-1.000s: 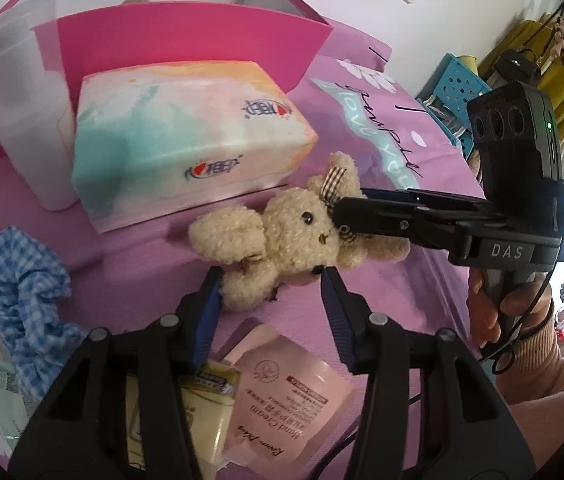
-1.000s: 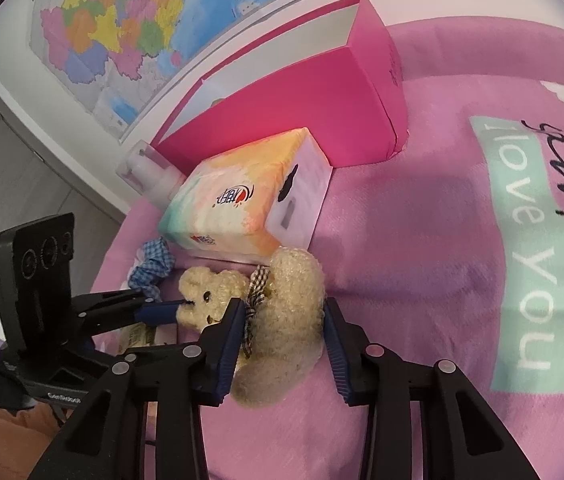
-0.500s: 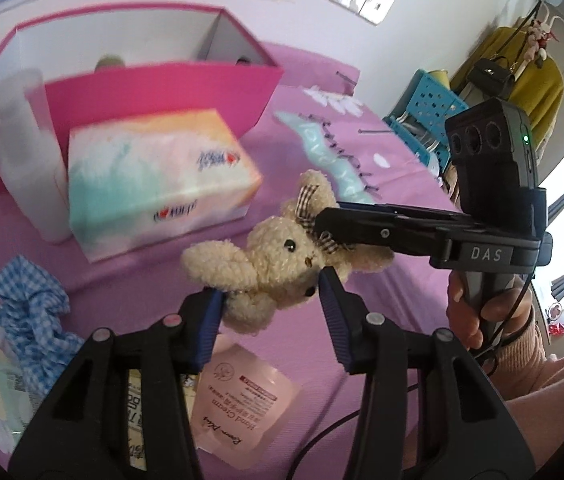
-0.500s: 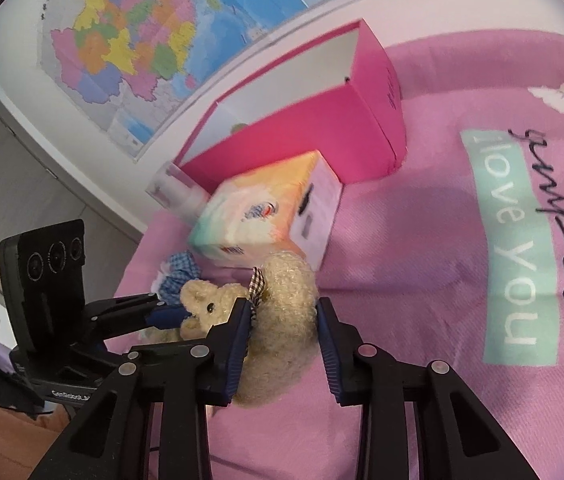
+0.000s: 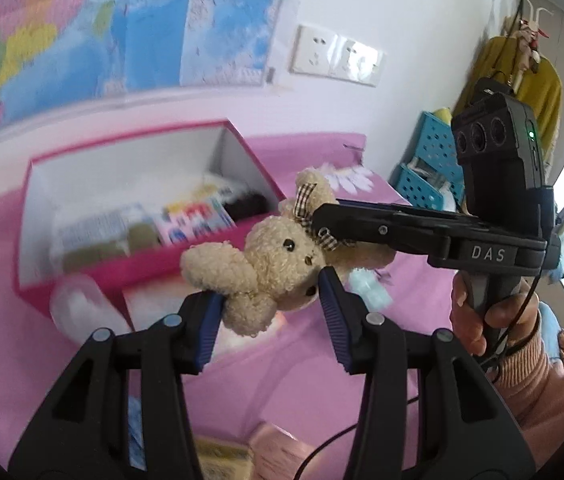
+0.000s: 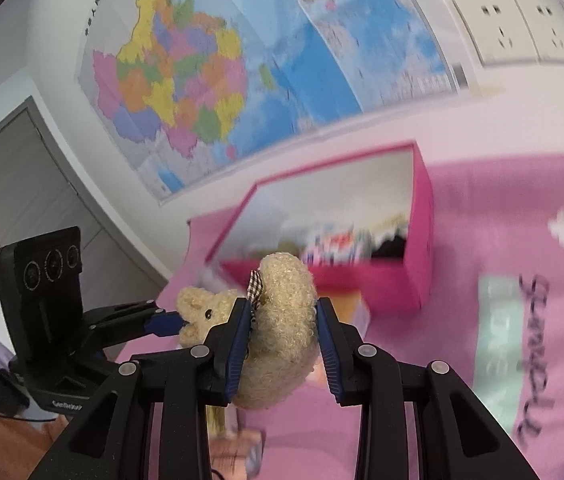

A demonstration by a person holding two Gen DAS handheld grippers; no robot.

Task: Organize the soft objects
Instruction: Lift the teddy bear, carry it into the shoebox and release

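A cream plush bunny (image 5: 278, 264) with a checked bow hangs in the air in front of the open pink box (image 5: 150, 270). My left gripper (image 5: 268, 294) is shut on its body, with the blue pads pressing the arm and the head. From the right, my right gripper (image 5: 322, 222) is shut on its long ear. In the right wrist view the ear of the bunny (image 6: 282, 312) fills the right gripper (image 6: 282, 316), and the left gripper (image 6: 172, 322) holds the bunny's far side. The pink box (image 6: 420, 216) holds several items.
A pastel tissue pack (image 5: 154, 304) and a clear bottle (image 5: 78, 306) lie blurred below the box on the pink bedspread (image 5: 362, 360). Small packets (image 5: 278, 448) lie near the lower edge. Blue baskets (image 5: 426, 168) and a yellow garment (image 5: 522, 76) stand at the right. A map (image 6: 210, 72) covers the wall.
Both grippers have risen together with the bunny, lifting it off the bedspread. The tissue pack has dropped low in view and the inside of the box now shows.
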